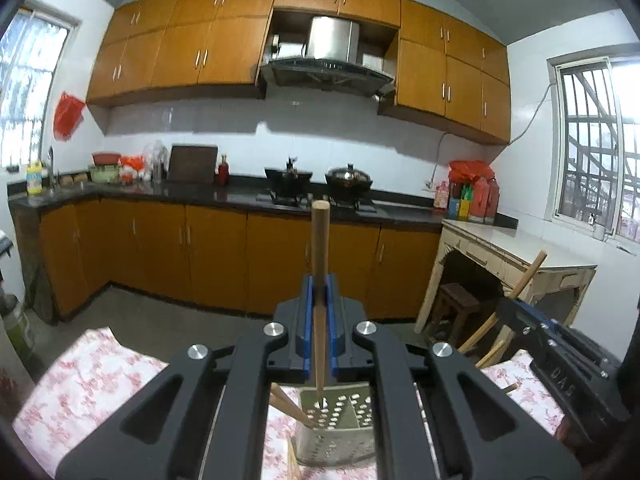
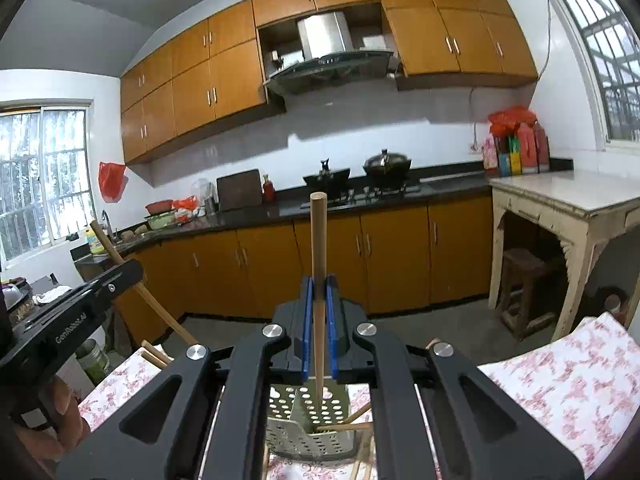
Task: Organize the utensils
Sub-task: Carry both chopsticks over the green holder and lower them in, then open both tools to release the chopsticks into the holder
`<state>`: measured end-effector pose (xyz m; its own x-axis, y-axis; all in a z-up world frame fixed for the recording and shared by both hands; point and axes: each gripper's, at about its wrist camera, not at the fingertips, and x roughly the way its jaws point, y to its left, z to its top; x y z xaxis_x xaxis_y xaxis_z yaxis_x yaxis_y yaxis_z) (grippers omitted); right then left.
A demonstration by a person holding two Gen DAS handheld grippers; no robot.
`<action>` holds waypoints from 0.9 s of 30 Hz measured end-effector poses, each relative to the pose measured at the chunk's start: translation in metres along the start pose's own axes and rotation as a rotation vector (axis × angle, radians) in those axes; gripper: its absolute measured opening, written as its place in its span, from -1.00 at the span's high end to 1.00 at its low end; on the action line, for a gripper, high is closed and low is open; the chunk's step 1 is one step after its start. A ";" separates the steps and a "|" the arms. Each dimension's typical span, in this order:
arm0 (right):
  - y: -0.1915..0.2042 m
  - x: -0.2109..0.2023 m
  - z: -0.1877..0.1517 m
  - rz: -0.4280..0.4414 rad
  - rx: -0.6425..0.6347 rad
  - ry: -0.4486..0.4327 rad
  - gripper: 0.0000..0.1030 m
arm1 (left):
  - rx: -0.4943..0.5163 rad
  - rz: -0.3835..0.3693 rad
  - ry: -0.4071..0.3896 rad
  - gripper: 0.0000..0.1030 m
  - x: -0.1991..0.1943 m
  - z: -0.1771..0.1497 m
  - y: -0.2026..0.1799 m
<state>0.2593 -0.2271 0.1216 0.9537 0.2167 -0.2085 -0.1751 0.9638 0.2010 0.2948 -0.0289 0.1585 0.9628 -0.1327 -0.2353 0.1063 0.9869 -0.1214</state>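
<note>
My left gripper [image 1: 320,292] is shut on a wooden chopstick [image 1: 320,248] held upright, its tip over the perforated metal utensil holder [image 1: 340,432] below. Other chopsticks [image 1: 292,406] lean in that holder. My right gripper [image 2: 319,292] is shut on another wooden chopstick [image 2: 319,248], its tip down inside the same holder [image 2: 312,428]. The right gripper body [image 1: 560,356] shows at the right of the left wrist view; the left gripper body [image 2: 68,320] shows at the left of the right wrist view.
The holder stands on a table with a pink floral cloth [image 1: 88,392]. Loose chopsticks [image 2: 154,354] lie on the cloth. A kitchen counter with a stove and pots [image 1: 320,188] runs behind. A white side table [image 2: 568,200] and a stool [image 2: 524,288] stand right.
</note>
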 end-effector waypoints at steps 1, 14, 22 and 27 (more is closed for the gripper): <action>0.000 0.002 -0.002 0.001 -0.002 0.008 0.86 | -0.006 -0.008 0.009 0.85 0.003 -0.002 0.000; -0.007 0.009 -0.012 -0.027 0.027 0.085 0.58 | -0.012 -0.025 0.104 0.63 0.017 -0.022 0.010; -0.005 -0.029 -0.001 -0.037 0.006 0.030 0.54 | -0.034 -0.020 0.063 0.28 -0.020 -0.011 0.026; -0.014 -0.071 -0.008 -0.039 0.013 0.023 0.47 | -0.033 -0.012 0.029 0.11 -0.067 -0.020 0.044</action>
<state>0.1917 -0.2545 0.1258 0.9538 0.1826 -0.2388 -0.1345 0.9696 0.2045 0.2296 0.0211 0.1494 0.9539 -0.1477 -0.2614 0.1093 0.9817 -0.1557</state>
